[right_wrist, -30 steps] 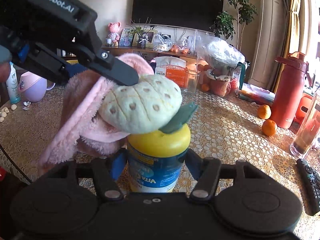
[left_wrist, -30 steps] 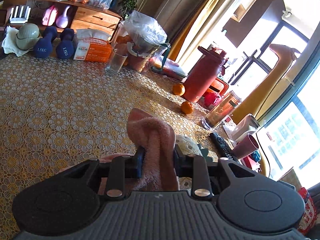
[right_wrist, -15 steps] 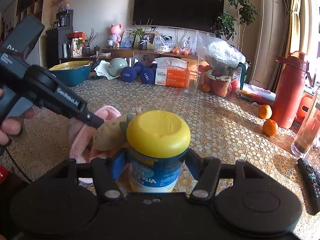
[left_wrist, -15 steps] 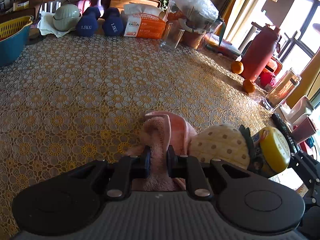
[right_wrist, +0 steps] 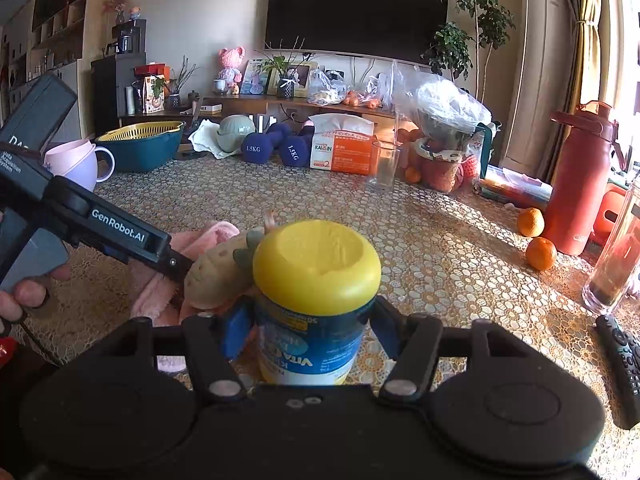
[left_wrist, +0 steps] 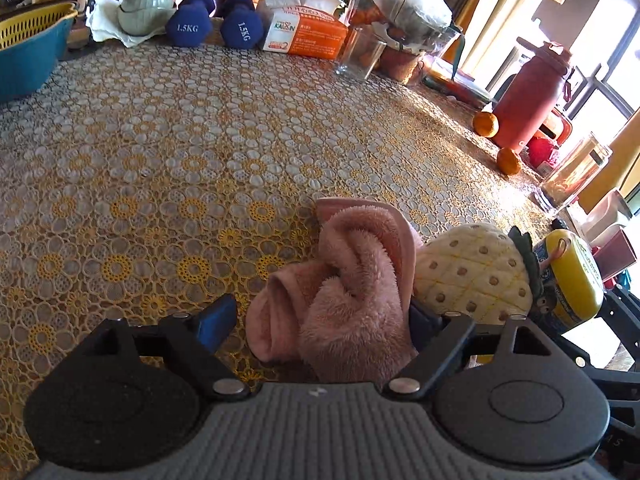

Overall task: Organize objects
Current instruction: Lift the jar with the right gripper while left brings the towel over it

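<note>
- The left gripper (left_wrist: 322,322) stands with its jaws spread wide on the lace-patterned table (left_wrist: 168,152); a crumpled pink towel (left_wrist: 348,280) lies loose between the fingers, nearer the right one, and touches a pineapple plush toy (left_wrist: 472,272) just to its right.
- The right gripper (right_wrist: 310,326) has a yellow-lidded jar (right_wrist: 314,300) standing upright between its blue fingers; whether the pads press the jar or stand just off it cannot be told.
- From the right wrist view, the plush toy and towel lie on the table just left of the jar, under the tip of the left gripper.
- The left gripper's arm reads "GenRobot.AI"; the jar's blue label shows "VITA", upside down to the camera.
- At the far edge, two blue dumbbells (right_wrist: 276,148) are marked "1.5KG", beside an orange tissue box (right_wrist: 344,150).
- A teal basin (right_wrist: 140,148) at far left holds a yellow strainer basket.
- An empty clear glass (right_wrist: 384,164) stands right of the tissue box.
- Two oranges (right_wrist: 536,238) lie beside a red flask (right_wrist: 580,176) at right.
</note>
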The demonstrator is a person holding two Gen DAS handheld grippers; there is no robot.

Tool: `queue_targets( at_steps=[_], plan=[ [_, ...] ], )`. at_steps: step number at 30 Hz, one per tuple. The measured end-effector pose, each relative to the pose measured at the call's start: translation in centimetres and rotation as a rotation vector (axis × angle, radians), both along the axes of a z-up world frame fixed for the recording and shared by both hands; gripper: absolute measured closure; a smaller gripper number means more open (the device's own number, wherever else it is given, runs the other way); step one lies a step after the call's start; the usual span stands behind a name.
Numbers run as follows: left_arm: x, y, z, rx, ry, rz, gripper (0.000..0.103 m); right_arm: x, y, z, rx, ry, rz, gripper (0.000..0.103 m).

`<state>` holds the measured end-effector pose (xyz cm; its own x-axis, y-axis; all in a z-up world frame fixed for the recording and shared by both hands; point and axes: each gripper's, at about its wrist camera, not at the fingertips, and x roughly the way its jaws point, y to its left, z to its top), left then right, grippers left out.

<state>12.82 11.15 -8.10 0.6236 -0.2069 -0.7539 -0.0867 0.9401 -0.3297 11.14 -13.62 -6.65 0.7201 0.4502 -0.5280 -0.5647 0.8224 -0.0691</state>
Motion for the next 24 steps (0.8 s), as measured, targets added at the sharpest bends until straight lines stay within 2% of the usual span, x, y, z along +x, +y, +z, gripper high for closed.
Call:
queue_targets(
  at_steps=[4, 7, 12, 18, 20, 24],
  plan=[
    [0.1, -0.7, 0.0, 0.022, -0.009, -0.015, 0.020, 0.1, -0.1, -0.2, 0.006, 0.003, -0.003, 0.041],
    [0.0, -1.6, 0.1, 0.016, -0.009, -0.048, 0.052, 0.0, -0.1, -0.2, 0.003, 0.001, 0.001, 0.041],
    [-0.6, -2.7, 1.3, 0.036, -0.058, -0.050, 0.075, 0.0, 0.0, -0.2, 0.004, 0.002, 0.000, 0.041],
    [-1.6, -1.8, 5.3, -0.040, -0.147, 0.004, 0.080, 0.0, 0.0, -0.2, 0.004, 0.002, 0.000, 0.041],
    [-2.0, -1.9, 7.4, -0.064, -0.192, -0.006, 0.080, 0.1, 0.0, -0.1, 0.001, 0.000, 0.001, 0.041],
    [-2.9, -3.7, 11.0, -0.084, -0.274, -0.087, 0.080, 0.2, 0.3, 0.0, -0.010, 0.003, 0.005, 0.041]
  ],
)
